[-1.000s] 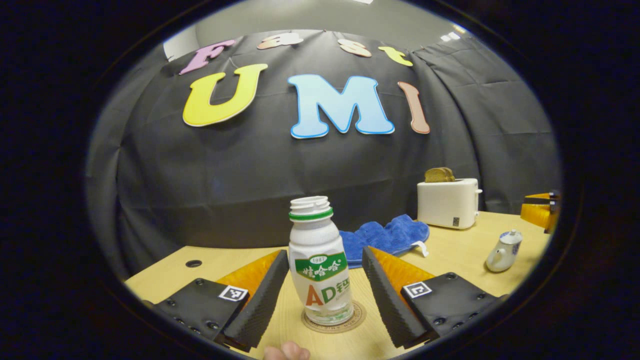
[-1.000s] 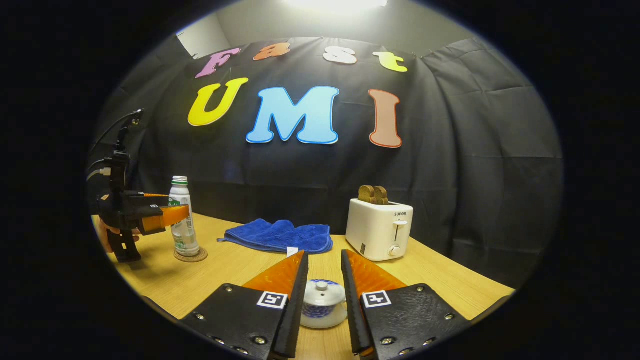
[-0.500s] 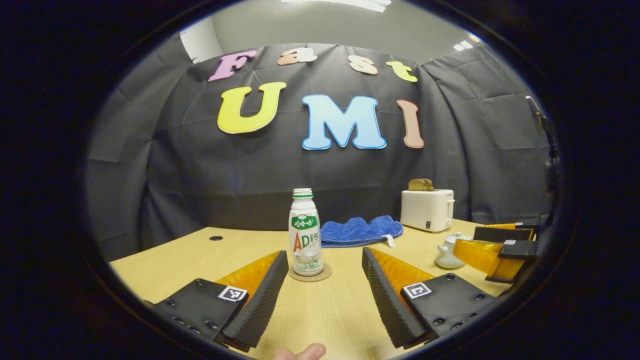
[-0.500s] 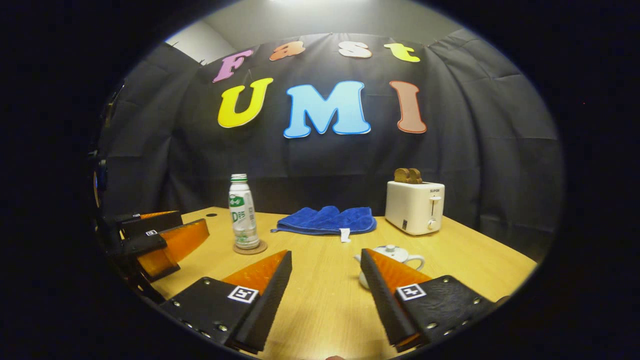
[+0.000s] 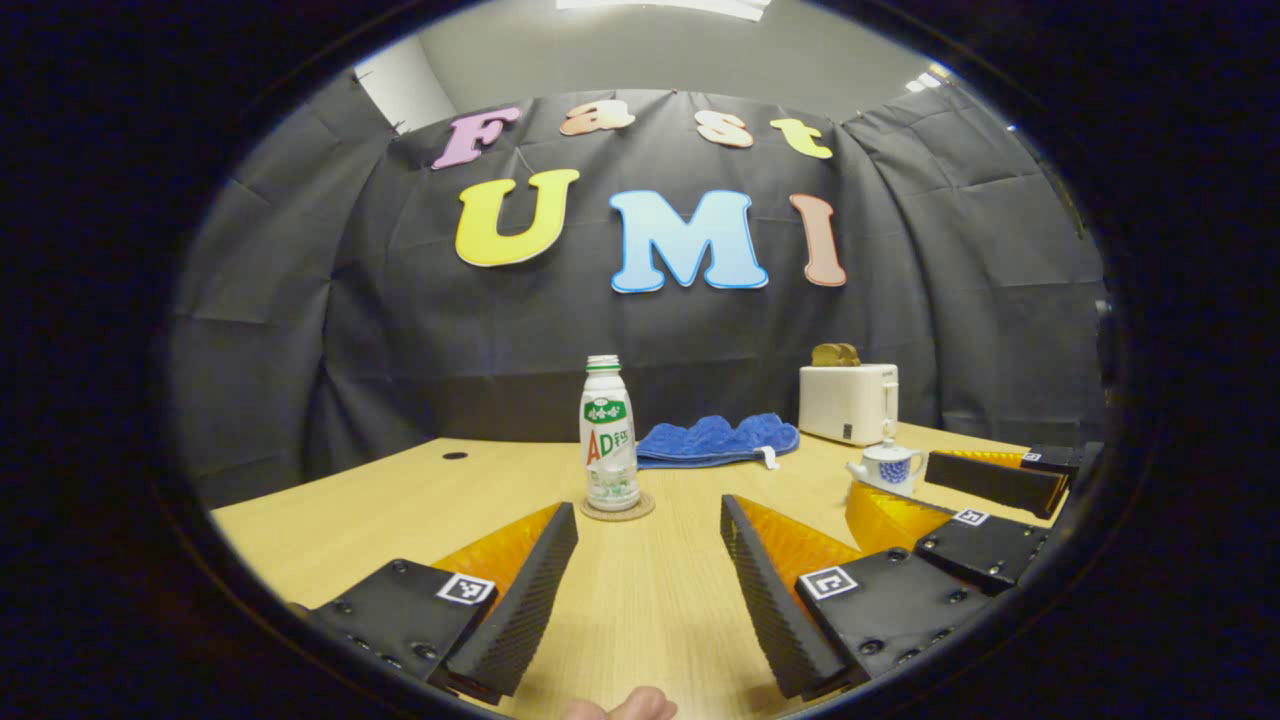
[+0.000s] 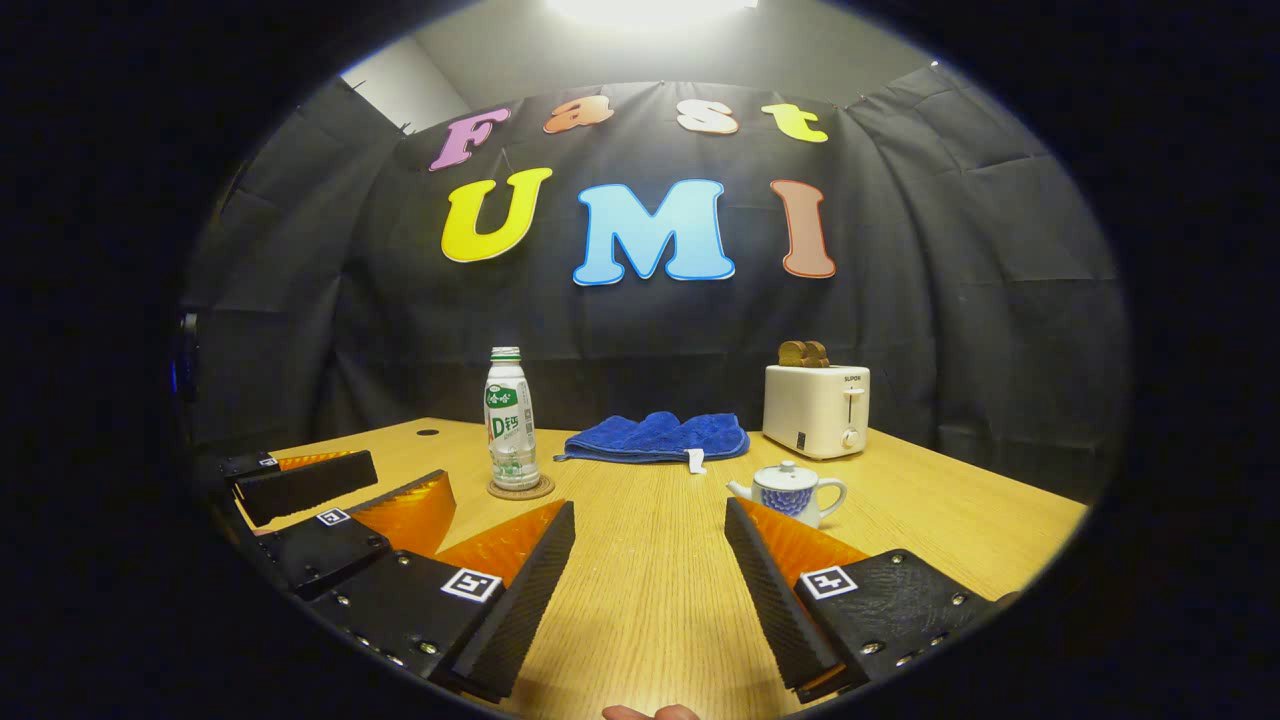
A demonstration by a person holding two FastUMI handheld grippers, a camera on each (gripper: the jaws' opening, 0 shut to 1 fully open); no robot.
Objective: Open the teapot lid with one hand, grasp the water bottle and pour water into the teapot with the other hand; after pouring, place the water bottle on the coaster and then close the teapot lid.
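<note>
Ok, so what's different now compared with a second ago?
Both grippers have pulled back, open and empty. The left gripper, which had its fingers either side of the water bottle, has backed off. The right gripper has let go of the teapot lid and withdrawn. The bottle stays upright on its coaster, lid on the teapot; towel and toaster unmoved.

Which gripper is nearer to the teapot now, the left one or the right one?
Right. The right gripper has the teapot just beyond its right finger; the left gripper faces the water bottle, teapot off to its right.
</note>
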